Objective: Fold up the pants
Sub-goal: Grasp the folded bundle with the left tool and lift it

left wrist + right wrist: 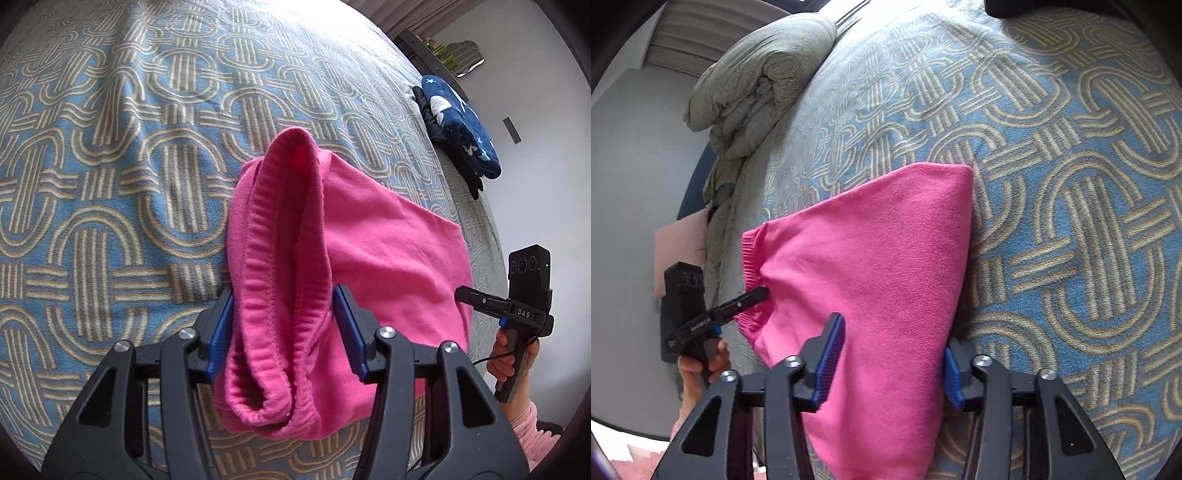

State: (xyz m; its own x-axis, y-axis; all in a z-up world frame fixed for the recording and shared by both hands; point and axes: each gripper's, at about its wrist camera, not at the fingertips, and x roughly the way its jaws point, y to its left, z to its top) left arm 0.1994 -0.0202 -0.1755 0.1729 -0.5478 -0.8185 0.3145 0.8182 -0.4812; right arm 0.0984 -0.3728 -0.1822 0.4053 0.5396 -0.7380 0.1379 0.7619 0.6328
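Observation:
Bright pink pants [373, 236] lie folded on the patterned bedspread [110, 166]. My left gripper [284, 314] straddles the ribbed waistband [266, 295]. A blue pad sits on each side, and the band's loop between them still stands hollow, not squashed. In the right wrist view the pants [879, 251] taper to a folded end near my right gripper [892, 354]. One of its fingers [831, 350] rests on the smooth cloth and the other stands at the fold's outer edge, with no cloth bunched between. Each view also shows the other gripper, my left gripper [753, 295] and my right gripper [465, 295], in a hand at the cloth's edge.
A dark blue garment with stars [458, 125] lies near the bed's far right edge. A bunched grey-green quilt [757, 77] sits at the bed's left end, with a pale pink cushion [681, 243] below it. A pink sleeve [532, 428] shows at the bedside.

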